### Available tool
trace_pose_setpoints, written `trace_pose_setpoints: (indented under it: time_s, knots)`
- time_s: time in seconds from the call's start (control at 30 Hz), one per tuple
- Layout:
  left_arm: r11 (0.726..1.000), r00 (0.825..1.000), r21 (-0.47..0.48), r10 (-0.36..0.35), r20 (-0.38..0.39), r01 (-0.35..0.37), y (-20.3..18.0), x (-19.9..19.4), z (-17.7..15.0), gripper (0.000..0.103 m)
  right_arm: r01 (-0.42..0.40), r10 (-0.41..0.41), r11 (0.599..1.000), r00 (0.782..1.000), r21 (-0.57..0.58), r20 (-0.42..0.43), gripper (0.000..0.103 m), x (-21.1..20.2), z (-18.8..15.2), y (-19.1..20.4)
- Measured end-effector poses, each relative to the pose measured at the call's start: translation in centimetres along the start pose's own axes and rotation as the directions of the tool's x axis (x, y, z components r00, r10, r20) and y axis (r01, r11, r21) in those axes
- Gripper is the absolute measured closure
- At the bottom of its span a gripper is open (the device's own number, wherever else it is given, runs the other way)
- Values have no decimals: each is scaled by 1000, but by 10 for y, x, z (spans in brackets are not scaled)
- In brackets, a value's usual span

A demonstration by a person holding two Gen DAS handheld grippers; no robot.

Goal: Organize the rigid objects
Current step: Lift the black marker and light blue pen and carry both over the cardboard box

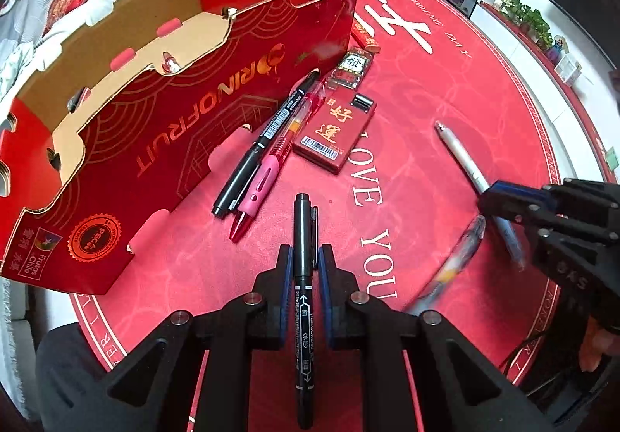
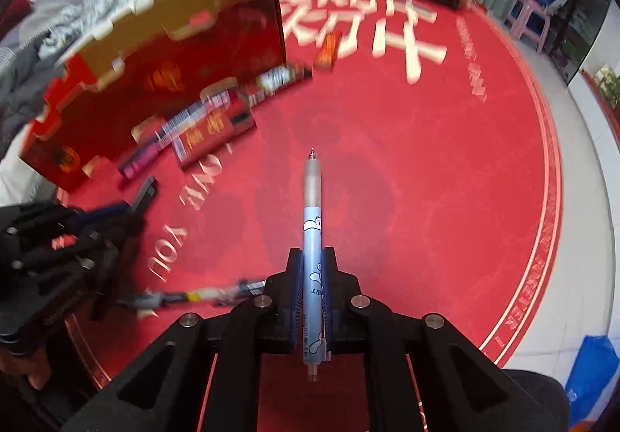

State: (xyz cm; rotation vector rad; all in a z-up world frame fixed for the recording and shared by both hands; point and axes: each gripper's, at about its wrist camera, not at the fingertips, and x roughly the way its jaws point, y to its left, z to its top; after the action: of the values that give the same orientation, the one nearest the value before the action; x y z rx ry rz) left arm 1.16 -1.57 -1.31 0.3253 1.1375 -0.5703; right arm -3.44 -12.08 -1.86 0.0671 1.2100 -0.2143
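The left tool (image 1: 304, 265) is gripping a black marker (image 1: 302, 277) between its blue pads, the marker lying lengthwise along the fingers with its capped end pointing forward over the red worktop (image 1: 445, 102). The right tool (image 2: 313, 277) is clamping a light-blue pen (image 2: 313, 238) in the same way, tip forward and raised above the cloth; in the left wrist view that same tool is showing at the right edge with the pen's silver end sticking out toward the middle. A red cardboard fruit box (image 1: 217, 83) is standing open at the left of the worktop. Just beside its near wall a black pen (image 1: 267, 137) and a pink pen (image 1: 267, 168) are lying side by side, touching, and next to them a red card box (image 1: 335, 129) with gold characters is lying flat. A clear pen (image 1: 449, 269), blurred, is lying on the cloth between the two tools. The right wrist view is heavily smeared on its left half.
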Motion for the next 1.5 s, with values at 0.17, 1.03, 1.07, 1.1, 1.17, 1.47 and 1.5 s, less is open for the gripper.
trace_pose_setpoints:
  time_s: [0.17, 1.03, 1.07, 1.1, 1.17, 1.47, 1.5]
  knots:
    - [1000, 1000, 11, 5, 5, -5, -2, 3, 1, 89, 35, -43, 994, 996, -105, -78, 93, 11, 18, 8]
    - [999, 998, -30, 30, 55, -29, -1, -34, 20, 89, -275, 260, 960, 946, 55, 193, 93, -64, 26, 20]
    - [999, 998, -34, 40, 58, -38, -1, -36, 21, 89, -281, 265, 958, 942, 52, 207, 93, -69, 27, 22]
    - [998, 997, -42, 48, 62, -46, 1, -39, 23, 89, -284, 268, 958, 939, 48, 216, 93, -72, 28, 24]
    - [997, 996, -56, 53, 67, -49, 3, -44, 26, 89, -285, 271, 958, 934, 29, 232, 93, -79, 32, 31]
    - [988, 988, -141, 78, 131, -59, 27, -72, 43, 89, -302, 299, 953, 917, -30, 264, 93, -92, 48, 52]
    - [987, 987, -150, 85, 135, -64, 30, -74, 44, 89, -303, 302, 952, 915, -39, 267, 93, -93, 51, 55]
